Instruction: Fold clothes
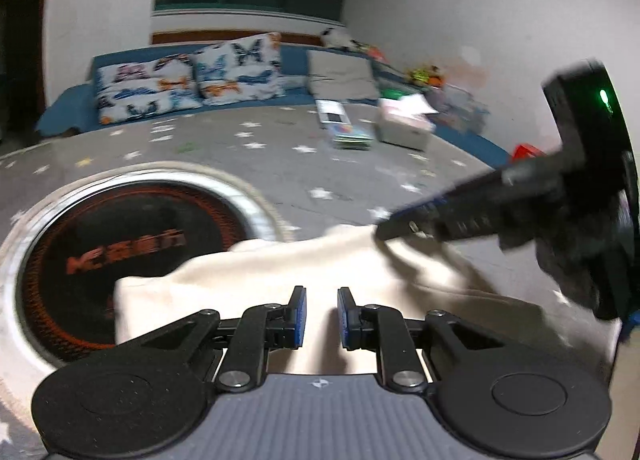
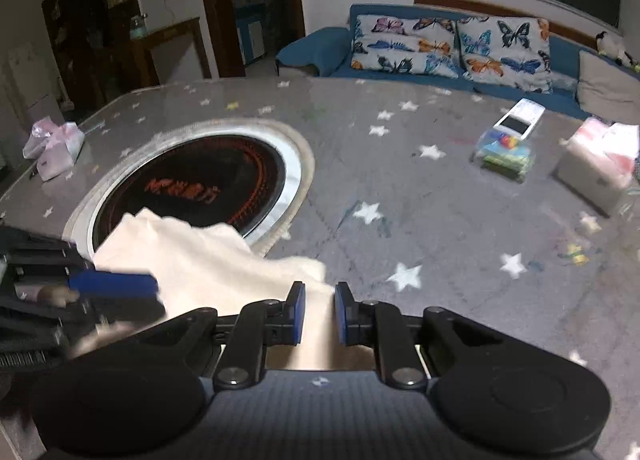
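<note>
A cream garment [image 1: 280, 272] lies bunched on the grey star-patterned table, partly over the round black cooktop [image 1: 132, 244]. My left gripper [image 1: 321, 314] hovers over the cloth with jaws a little apart and cloth showing in the gap. The right gripper [image 1: 390, 229] shows at the right of the left wrist view, fingertips at the cloth's far edge. In the right wrist view the garment [image 2: 208, 256] lies ahead, my right gripper [image 2: 319, 310] stands slightly open with cloth between the pads, and the left gripper's blue pad [image 2: 116, 283] is at the left.
The cooktop [image 2: 192, 188] sits in the table centre. A tissue box [image 2: 596, 172], a clear box of coloured items [image 2: 506, 156] and a white device [image 2: 520, 122] stand at the far right. A pink wrapped packet [image 2: 54, 146] lies far left. A blue sofa [image 2: 448, 44] is behind.
</note>
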Available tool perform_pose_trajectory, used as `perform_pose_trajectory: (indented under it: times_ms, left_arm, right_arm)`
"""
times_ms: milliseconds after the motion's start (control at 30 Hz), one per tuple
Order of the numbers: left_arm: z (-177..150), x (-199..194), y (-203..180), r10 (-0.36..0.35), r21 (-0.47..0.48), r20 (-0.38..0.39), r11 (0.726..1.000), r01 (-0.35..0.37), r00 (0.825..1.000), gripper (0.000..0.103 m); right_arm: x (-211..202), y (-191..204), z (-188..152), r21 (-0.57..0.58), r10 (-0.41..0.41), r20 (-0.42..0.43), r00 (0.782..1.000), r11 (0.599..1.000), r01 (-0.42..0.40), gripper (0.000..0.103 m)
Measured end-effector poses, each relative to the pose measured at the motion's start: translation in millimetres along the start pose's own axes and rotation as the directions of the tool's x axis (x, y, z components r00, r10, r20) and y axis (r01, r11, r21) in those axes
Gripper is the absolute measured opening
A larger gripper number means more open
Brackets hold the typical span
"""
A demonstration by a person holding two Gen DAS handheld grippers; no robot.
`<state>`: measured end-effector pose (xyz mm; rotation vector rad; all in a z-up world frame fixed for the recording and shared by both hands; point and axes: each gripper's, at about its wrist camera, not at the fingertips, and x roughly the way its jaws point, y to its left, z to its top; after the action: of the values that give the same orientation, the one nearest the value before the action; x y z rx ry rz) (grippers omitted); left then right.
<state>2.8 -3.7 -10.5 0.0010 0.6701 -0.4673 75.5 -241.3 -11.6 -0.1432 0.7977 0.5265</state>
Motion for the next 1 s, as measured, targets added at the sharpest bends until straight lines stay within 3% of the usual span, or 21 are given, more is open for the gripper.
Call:
perform_pose_trajectory:
  times_ms: [167,333,467,733,900,1000]
  left_arm:
    - [2,18,-33,-0.076,0.048,-0.014,0.996,0.077,0.997,0.018]
    - [-9,27,-72,-0.154,0.125,-0.042,0.979,0.158,0.987,0.018]
    - [-21,20,-91,-0.168,0.189,-0.039,0.967,0.173,0.985,0.018]
    - [-37,13,-106,-0.195,0.230,-0.042,0.952,0.199,0.980,0.019]
    - [-36,15,-103,-0.208,0.208,-0.048,0.955,0.213,0.977,0.020]
    - [-35,9,-98,-0.216,0.195,-0.051,0.955,0.222,0.975,0.020]
  right_arm:
    - [-26,-8,-7,-0.009,0.017,-0.011,1.000,1.000,-0.017,0.014]
    - [-21,-13,-18,-0.019,0.024,-0.064,0.998,1.000,-0.025,0.014]
    - [-13,-18,-25,-0.014,0.027,-0.077,0.997,1.000,-0.028,0.014]
    - [-23,-25,-30,-0.001,-0.004,-0.039,0.999,1.000,0.004,0.015]
    - [-55,-2,-38,-0.065,0.065,-0.011,0.998,0.996,-0.065,0.015]
    - [-54,14,-46,-0.137,0.096,-0.042,0.995,0.985,-0.101,0.015]
